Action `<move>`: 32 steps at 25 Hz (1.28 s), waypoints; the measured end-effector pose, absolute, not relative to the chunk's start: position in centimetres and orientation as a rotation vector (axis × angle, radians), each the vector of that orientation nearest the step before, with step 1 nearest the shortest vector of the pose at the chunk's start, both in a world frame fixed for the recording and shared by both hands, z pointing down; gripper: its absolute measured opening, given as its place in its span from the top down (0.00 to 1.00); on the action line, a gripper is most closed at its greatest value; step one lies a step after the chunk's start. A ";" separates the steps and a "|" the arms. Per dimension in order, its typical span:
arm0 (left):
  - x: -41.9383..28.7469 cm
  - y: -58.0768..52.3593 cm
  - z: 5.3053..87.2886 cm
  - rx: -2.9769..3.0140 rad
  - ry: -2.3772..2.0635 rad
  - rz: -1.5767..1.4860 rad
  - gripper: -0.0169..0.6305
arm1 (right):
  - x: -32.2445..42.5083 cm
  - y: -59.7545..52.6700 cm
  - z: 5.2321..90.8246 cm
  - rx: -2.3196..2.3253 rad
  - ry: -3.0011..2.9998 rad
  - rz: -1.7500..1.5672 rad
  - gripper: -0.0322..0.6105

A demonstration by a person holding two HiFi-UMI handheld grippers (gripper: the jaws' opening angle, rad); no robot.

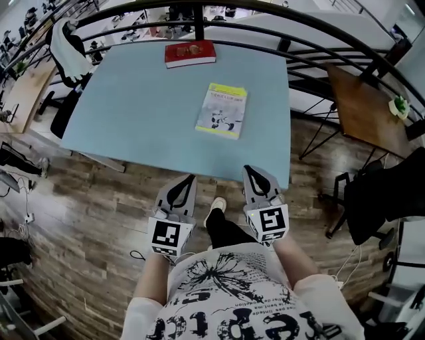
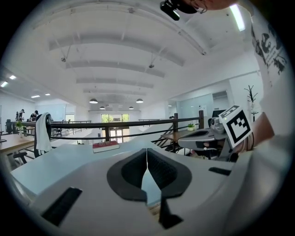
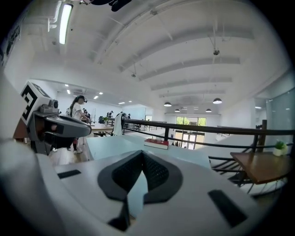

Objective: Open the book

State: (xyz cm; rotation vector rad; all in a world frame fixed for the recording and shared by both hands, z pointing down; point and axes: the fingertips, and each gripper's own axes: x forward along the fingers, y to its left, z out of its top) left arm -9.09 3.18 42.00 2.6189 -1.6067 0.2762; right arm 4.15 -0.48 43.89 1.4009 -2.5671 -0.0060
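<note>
A closed book with a yellow-green and white cover (image 1: 222,110) lies flat near the middle of the light blue table (image 1: 133,113). At the table's far edge lies a closed red book (image 1: 190,53), which also shows as the red book (image 2: 105,146) in the left gripper view and the red book (image 3: 157,143) in the right gripper view. My left gripper (image 1: 192,176) and right gripper (image 1: 247,168) hover side by side just short of the table's near edge. Both point at the table, shut and empty. Their jaws meet at the left gripper (image 2: 147,150) and the right gripper (image 3: 142,152).
A black railing (image 1: 199,10) runs behind the table. A black chair with a white cloth (image 1: 66,50) stands at the far left. A wooden side table (image 1: 365,109) and another dark chair (image 1: 382,196) stand to the right. A person (image 3: 76,110) stands in the distance.
</note>
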 end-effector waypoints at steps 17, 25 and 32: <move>-2.9 -17.6 54.2 2.712 -1.078 0.767 0.94 | 7.7 -17.5 47.3 1.572 -2.400 0.105 0.93; -0.4 -19.5 61.3 2.653 -0.750 1.069 0.86 | 9.3 -19.0 49.4 1.603 -2.318 0.200 0.93; 1.2 -20.3 64.2 2.684 -0.586 1.262 0.78 | 9.8 -18.6 51.2 1.636 -2.252 0.270 0.93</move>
